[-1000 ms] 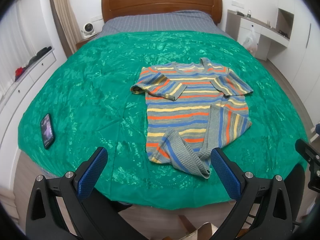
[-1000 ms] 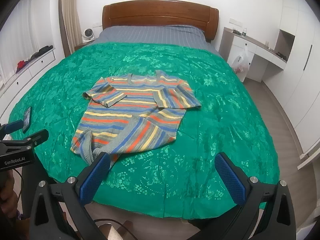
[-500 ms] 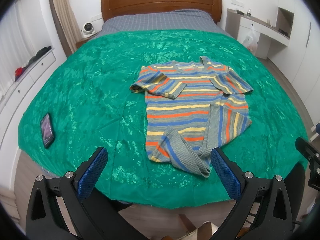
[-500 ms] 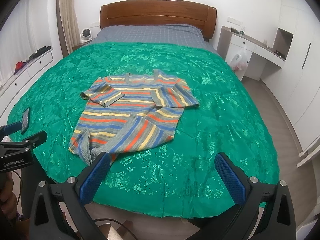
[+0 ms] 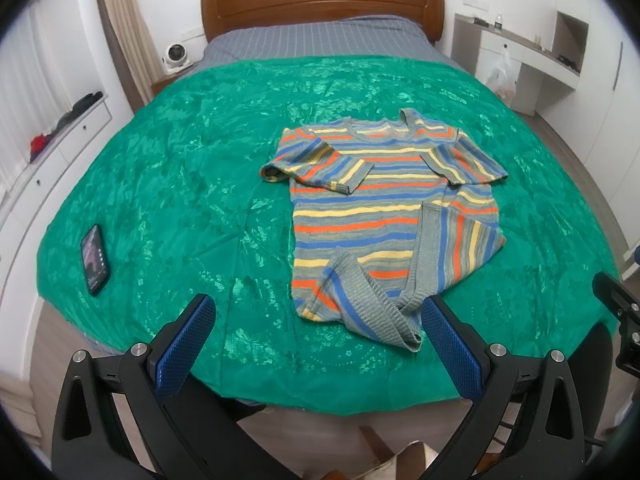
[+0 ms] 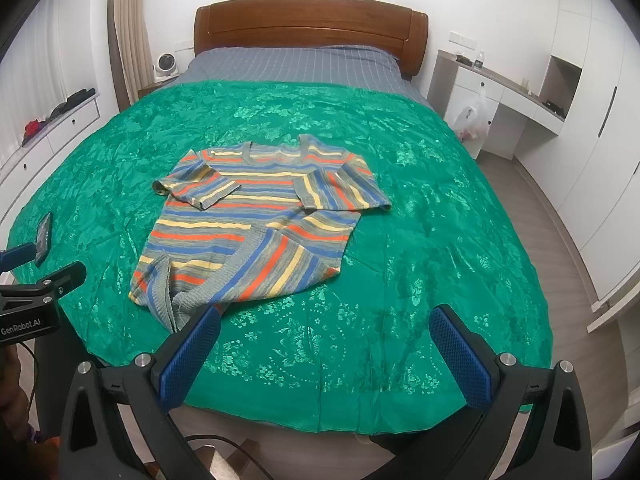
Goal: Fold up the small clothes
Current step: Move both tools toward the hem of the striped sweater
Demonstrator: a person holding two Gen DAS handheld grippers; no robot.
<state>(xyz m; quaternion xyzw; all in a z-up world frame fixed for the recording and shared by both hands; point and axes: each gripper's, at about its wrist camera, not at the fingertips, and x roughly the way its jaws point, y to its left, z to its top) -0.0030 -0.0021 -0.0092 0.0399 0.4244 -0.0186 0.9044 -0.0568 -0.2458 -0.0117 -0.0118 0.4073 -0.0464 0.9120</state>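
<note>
A striped sweater (image 5: 380, 216) in grey, orange, blue and yellow lies flat on the green bedspread (image 5: 180, 184), both sleeves folded in over the chest and its lower right corner turned up across the body. It also shows in the right wrist view (image 6: 256, 224). My left gripper (image 5: 316, 332) is open and empty, held above the bed's near edge just short of the sweater's hem. My right gripper (image 6: 324, 344) is open and empty, near the foot edge to the right of the hem. The left gripper's body shows at the left of the right wrist view (image 6: 36, 292).
A black phone (image 5: 95, 260) lies on the bedspread at the near left. A wooden headboard (image 5: 320, 0) stands at the far end. White drawers (image 5: 52, 148) run along the left, a desk (image 6: 504, 92) with a plastic bag (image 6: 474, 116) on the right.
Both grippers have drifted slightly; the view of the sweater shifts a little. The sweater itself has not moved and both grippers stay open.
</note>
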